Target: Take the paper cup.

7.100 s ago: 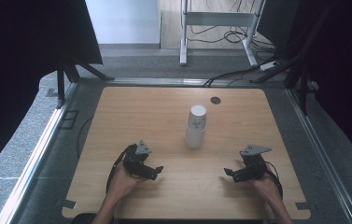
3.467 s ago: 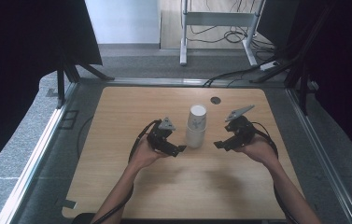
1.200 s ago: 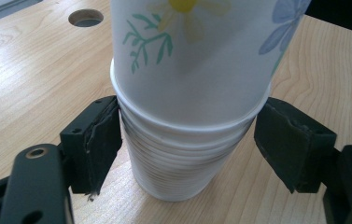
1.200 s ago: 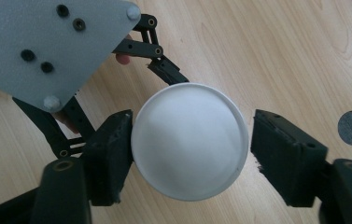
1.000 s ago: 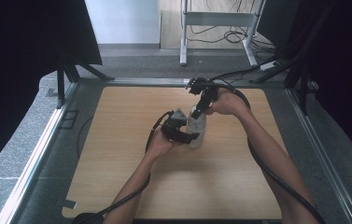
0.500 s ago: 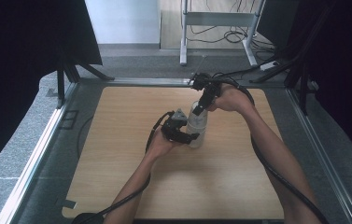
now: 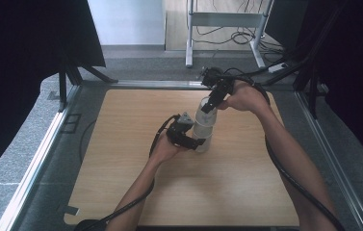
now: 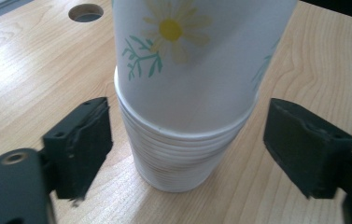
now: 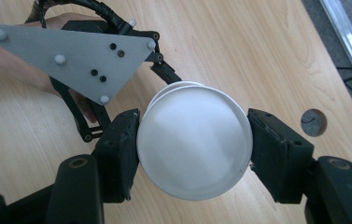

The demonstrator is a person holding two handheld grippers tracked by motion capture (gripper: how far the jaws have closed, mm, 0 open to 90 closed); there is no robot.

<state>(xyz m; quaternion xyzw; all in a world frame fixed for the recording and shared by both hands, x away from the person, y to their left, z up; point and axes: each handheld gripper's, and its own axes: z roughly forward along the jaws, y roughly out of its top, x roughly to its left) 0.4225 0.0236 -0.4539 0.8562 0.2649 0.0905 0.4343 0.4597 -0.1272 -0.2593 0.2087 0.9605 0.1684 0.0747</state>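
Looking down from the high view, the stack of paper cups (image 7: 202, 137) stands near the middle of the table (image 7: 121, 192), its print too small to read, with the right gripper (image 7: 212, 102) at its 12 o'clock clamped on the top cup (image 7: 206, 107). That cup's daisy print (image 8: 171, 28) is plain in the left gripper view, where its upper part is cut off. There the left gripper (image 8: 187, 144), whose jaws have just been opening, stands clear of the stack at 3 and 9 o'clock; the right gripper view shows the pads (image 9: 120, 149) pressing the cup's white base (image 9: 193, 147).
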